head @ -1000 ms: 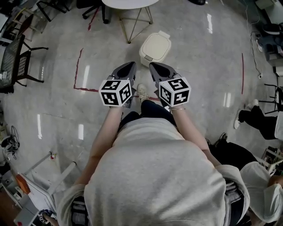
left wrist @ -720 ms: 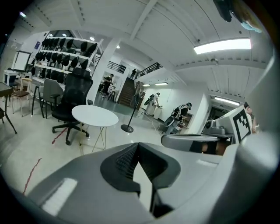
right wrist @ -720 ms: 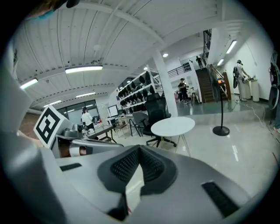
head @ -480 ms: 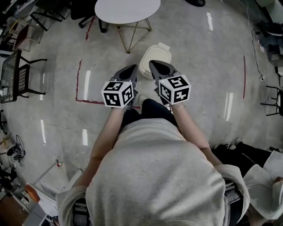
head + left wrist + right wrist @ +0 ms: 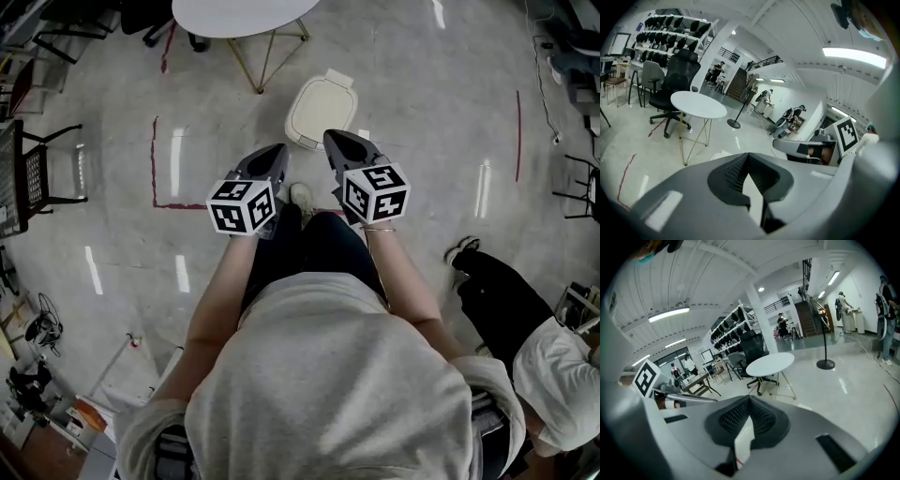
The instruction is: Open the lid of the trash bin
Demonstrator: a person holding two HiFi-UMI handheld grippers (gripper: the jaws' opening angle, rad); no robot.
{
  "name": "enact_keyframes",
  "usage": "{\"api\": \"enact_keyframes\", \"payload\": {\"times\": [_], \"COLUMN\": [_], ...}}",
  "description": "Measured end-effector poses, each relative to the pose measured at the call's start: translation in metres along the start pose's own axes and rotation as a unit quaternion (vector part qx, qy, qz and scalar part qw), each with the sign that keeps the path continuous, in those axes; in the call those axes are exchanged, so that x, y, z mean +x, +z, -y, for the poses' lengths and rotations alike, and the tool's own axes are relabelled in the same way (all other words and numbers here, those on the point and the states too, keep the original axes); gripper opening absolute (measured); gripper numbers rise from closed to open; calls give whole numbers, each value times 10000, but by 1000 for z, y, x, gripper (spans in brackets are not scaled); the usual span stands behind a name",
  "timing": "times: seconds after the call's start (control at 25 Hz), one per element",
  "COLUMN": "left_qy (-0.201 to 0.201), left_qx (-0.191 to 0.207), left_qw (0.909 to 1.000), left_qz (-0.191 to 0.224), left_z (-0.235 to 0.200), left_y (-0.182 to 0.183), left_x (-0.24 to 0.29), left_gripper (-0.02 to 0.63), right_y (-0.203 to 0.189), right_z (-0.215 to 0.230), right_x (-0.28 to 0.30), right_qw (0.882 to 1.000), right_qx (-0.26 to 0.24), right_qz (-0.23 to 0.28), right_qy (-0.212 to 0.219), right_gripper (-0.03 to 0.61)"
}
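The trash bin (image 5: pixel 321 111) is a small cream bin on the grey floor, seen from above in the head view with its lid down. Both grippers hang in the air just short of it, pointing toward it. My left gripper (image 5: pixel 271 153) is below and left of the bin, shut with nothing held. My right gripper (image 5: pixel 337 140) is just below the bin's near right corner, also shut and empty. In the left gripper view the jaws (image 5: pixel 748 154) meet at the tips. The right gripper view shows the same at its jaws (image 5: pixel 750 398). Neither gripper touches the bin.
A round white table (image 5: pixel 239 14) on thin metal legs stands right behind the bin. A black chair (image 5: pixel 28 178) is at far left. Red tape lines (image 5: pixel 156 159) mark the floor. My shoe (image 5: pixel 302 199) is between the grippers. Another person (image 5: pixel 553 366) crouches at the right.
The person holding the grippers has stepped toward the bin and table, which shifted in view. Both grippers stayed shut and side by side. The person at the right moved.
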State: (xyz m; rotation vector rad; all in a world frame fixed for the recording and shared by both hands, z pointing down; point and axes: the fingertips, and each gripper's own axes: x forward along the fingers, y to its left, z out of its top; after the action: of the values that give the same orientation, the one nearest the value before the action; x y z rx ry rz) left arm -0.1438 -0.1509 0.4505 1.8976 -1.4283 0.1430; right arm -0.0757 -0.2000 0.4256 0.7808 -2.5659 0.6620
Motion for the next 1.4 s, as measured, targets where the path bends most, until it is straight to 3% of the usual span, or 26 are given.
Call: {"api": "enact_keyframes", "payload": {"times": [0.32,0.52,0.76,1.08,1.4], "left_qy": [-432,-458,-505,-609,-589], "left_qx": [213,515,969,829,499], "left_qw": [9960,9915,9874,9818,9800], "left_qz": [-758,-1100,-1142,-1596,-1832], "left_z": [-13,-27,-47,-88,-120], "left_y": [-27,-50,-72,-125,-188], "left_x": [29,43,64,109,149], "left_gripper": [9,9,9,9,9], "right_y": [-34,-68,-111,-184,-249], "right_z": [14,16,24,46,73], "right_x": [10,28,53,83,129], "right_qw": [9989,9971,9939,9859,9809], "right_qx": [257,498,523,589,805], "right_qz": [-264,-463,-920,-1536,-1718], "right_qy": [-289,-336,-303,-291,-422], "right_gripper": [0,0,0,0,0]}}
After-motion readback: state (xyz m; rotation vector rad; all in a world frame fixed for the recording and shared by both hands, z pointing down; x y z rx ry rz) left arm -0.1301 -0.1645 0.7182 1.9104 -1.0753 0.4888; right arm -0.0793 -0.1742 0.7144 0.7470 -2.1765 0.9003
